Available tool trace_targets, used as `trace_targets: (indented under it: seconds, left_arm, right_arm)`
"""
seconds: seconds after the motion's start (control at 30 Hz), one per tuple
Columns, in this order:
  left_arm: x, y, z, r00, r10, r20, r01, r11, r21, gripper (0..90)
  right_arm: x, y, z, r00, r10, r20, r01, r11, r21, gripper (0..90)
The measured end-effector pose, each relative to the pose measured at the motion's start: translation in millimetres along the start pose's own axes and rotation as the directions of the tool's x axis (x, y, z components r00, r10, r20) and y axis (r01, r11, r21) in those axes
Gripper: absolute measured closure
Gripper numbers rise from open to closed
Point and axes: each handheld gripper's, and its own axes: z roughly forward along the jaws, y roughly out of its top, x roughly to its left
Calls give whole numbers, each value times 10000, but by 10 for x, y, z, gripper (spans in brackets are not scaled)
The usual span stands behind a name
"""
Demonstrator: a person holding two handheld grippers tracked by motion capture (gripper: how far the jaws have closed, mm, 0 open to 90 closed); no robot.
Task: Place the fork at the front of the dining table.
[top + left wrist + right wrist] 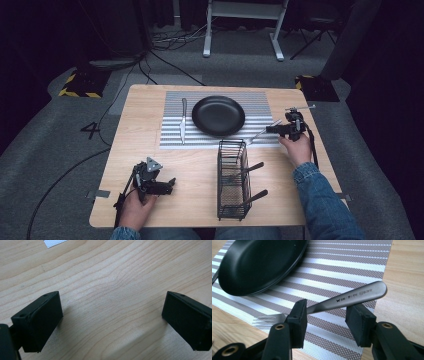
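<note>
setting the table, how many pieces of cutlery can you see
4: a knife left of the plate, a fork at the right gripper, and two handles sticking from the wire basket. More may be hidden inside.

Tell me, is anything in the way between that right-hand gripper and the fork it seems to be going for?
Nothing visible is. The right gripper has its jaws apart on either side of the fork, whose handle crosses the gap between them. The fork lies on the striped mat beside the black plate, which sits off to one side.
</note>
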Motion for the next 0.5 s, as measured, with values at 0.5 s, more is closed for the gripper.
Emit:
trace_targets:
  seconds: [0.5]
  left_arm:
    - [1, 0, -1, 10000, 18, -15, -18, 10000, 11, 32]
  right_arm:
    - [-51, -45, 42, 9997, 168, 152, -172, 9996, 226, 499]
